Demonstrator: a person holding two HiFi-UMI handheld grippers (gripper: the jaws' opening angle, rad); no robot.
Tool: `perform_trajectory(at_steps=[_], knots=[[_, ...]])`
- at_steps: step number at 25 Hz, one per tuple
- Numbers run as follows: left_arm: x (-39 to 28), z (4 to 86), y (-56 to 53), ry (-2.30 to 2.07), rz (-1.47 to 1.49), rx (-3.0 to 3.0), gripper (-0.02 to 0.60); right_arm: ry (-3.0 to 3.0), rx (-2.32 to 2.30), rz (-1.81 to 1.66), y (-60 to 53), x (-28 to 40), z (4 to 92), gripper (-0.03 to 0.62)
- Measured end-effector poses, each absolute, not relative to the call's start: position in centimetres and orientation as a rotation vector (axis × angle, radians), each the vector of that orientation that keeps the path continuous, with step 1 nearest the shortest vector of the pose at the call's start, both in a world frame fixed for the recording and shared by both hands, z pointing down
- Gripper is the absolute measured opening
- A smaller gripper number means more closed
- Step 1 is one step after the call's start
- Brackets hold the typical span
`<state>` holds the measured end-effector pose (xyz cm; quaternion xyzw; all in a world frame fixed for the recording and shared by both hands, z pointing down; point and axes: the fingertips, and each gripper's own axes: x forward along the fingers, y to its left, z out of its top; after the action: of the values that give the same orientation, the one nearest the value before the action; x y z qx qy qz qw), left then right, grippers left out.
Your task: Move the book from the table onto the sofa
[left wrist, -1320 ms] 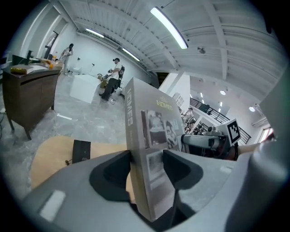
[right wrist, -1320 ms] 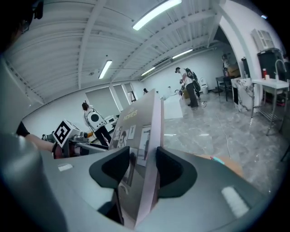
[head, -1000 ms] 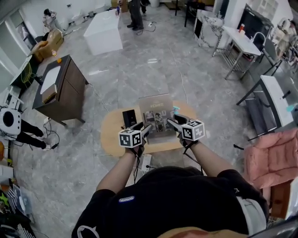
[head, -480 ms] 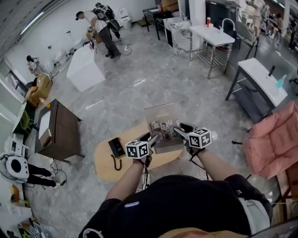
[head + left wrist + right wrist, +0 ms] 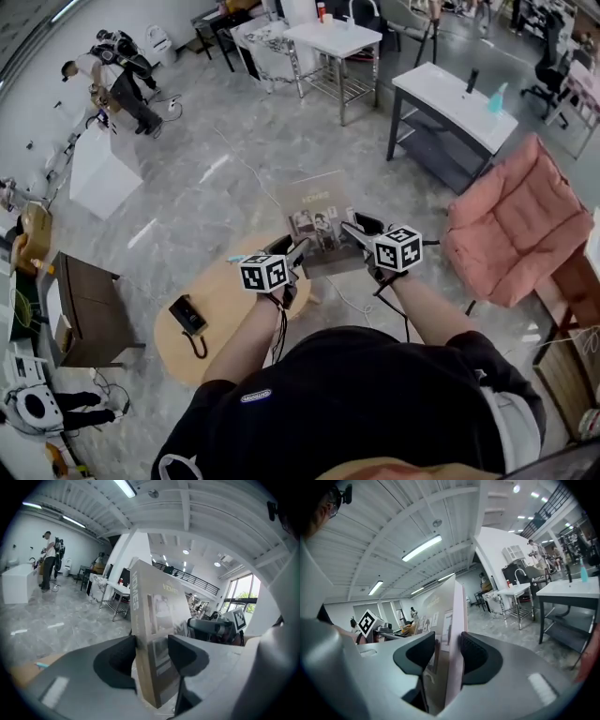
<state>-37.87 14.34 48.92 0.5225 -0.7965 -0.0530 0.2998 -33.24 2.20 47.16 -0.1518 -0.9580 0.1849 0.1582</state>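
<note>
A grey-brown book (image 5: 318, 221) with photos on its cover hangs in the air, held flat between both grippers. My left gripper (image 5: 298, 253) is shut on its left edge, and in the left gripper view the pads clamp the book (image 5: 156, 639) at its spine. My right gripper (image 5: 352, 231) is shut on the right edge, and in the right gripper view the book (image 5: 449, 616) stands upright between the pads. The pink sofa (image 5: 511, 223) lies to the right. The round wooden table (image 5: 225, 305) is below and to the left.
A black handset with a cord (image 5: 187, 315) lies on the round table. A white-topped dark desk (image 5: 452, 101) stands behind the sofa, with a white metal table (image 5: 336, 39) further back. A brown cabinet (image 5: 82, 311) is at left. A person (image 5: 120, 67) stands far back left.
Both grippers have carried the book off the round table and to the right. The table has dropped to the lower left and the pink sofa has come closer at right.
</note>
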Motion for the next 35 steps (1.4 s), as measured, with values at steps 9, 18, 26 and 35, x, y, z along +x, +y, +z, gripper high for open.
perform_trajectory(at_steps=[9,18,26,35], knots=[[-34.7,49.0,2.5,-1.966,-0.043,1.600,0.219,-2.812,-0.155,0.621,-8.7,-27.7,47.6,0.196],[-32.9,49.9,-2.1,-1.823,-0.016,1.732,0.218,-2.807,0.044,0.634,-12.0,-24.4,48.0,0.195],[-35.9,48.8,-4.3,-1.729,-0.015,1.847,0.216,-2.824,0.197,0.625,-13.3,-26.2,46.9,0.195],[-39.5,47.6,-6.3,-1.623,-0.050,1.989,0.212,-2.851,0.397,0.577,-13.8,-28.5,45.0,0.193]])
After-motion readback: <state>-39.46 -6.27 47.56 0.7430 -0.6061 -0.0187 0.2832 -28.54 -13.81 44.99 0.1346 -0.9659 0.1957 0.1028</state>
